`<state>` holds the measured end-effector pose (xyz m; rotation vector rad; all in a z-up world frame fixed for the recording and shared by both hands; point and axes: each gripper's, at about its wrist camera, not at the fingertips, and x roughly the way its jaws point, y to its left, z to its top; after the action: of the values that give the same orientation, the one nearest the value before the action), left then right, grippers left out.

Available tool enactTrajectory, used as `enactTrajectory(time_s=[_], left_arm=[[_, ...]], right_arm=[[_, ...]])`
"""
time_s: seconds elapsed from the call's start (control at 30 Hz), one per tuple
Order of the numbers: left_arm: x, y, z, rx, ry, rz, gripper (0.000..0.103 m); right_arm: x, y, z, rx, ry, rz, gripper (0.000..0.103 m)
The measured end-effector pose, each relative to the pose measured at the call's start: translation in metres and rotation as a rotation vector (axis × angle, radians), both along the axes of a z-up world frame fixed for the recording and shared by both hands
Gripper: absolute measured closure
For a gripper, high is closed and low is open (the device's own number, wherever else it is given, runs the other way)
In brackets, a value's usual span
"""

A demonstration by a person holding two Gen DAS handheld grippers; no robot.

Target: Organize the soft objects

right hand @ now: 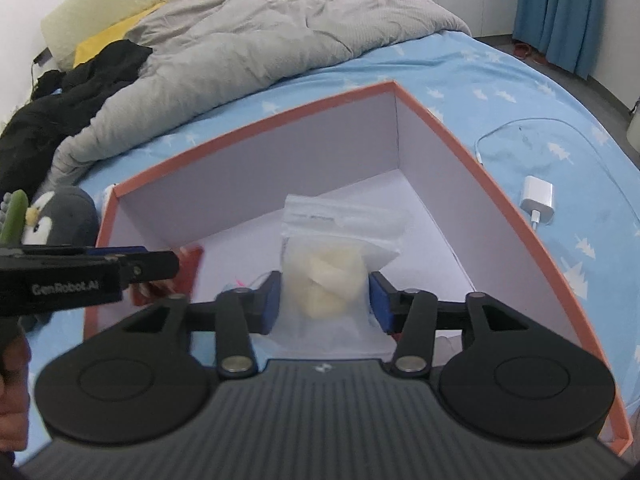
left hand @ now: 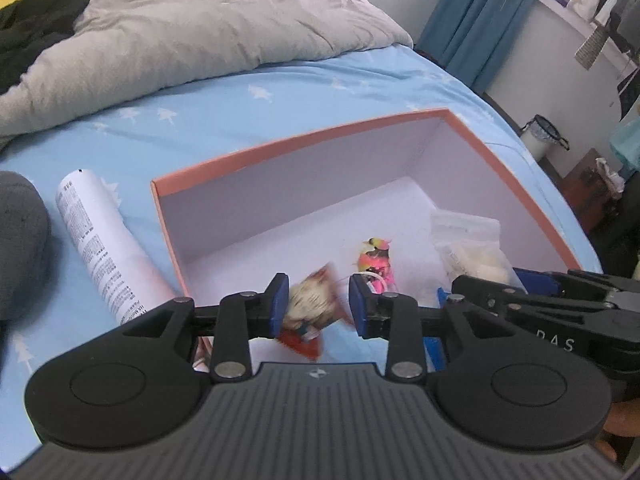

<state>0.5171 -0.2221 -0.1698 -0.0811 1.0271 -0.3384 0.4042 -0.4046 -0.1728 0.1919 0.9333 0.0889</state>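
An open orange-rimmed box with white inner walls sits on the blue bed sheet; it also shows in the right wrist view. My left gripper is open over the box's near side, with a blurred red-and-cream soft toy between its fingers, touching only the left pad. A pink and yellow toy lies on the box floor. My right gripper is open around a clear bag of cream soft stuff inside the box. The bag also shows in the left wrist view.
A white cylinder with print and a grey plush penguin lie left of the box. A grey duvet and black clothes cover the far bed. A white charger with cable lies right of the box.
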Motion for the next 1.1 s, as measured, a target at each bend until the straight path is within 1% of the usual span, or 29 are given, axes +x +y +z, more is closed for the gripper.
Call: enactTrajectory(time_s=[0.03,0.07,0.2,0.4,0.77,0.93,1.1], left_arm=[[-0.002,0.003,0.001,-0.005,0.000,0.002,0.065],[-0.007,0.006,0.004,-0.007,-0.002,0.005,0.065],[-0.022,0.010,0.022,-0.017,-0.029,-0.007,0.065],[-0.058,0.021,0.068,-0.024,-0.095,-0.024,0.065],[-0.152,0.047,0.152,-0.059,-0.227,-0.057,0.065],[-0.196,0.060,0.183,-0.082,-0.277,-0.065,0.065],[-0.234,0.071,0.203,-0.100,-0.314,-0.066,0.065]], right_arm=[[0.000,0.000,0.000,0.000,0.004,0.000,0.042],[-0.002,0.000,0.002,-0.002,0.004,0.001,0.039],[-0.016,0.002,0.017,0.000,-0.031,-0.005,0.038],[-0.048,0.008,0.055,0.010,-0.101,-0.008,0.038],[-0.133,0.029,0.133,-0.001,-0.253,-0.008,0.038],[-0.172,0.038,0.160,-0.010,-0.316,-0.008,0.038],[-0.208,0.043,0.175,-0.018,-0.361,-0.011,0.038]])
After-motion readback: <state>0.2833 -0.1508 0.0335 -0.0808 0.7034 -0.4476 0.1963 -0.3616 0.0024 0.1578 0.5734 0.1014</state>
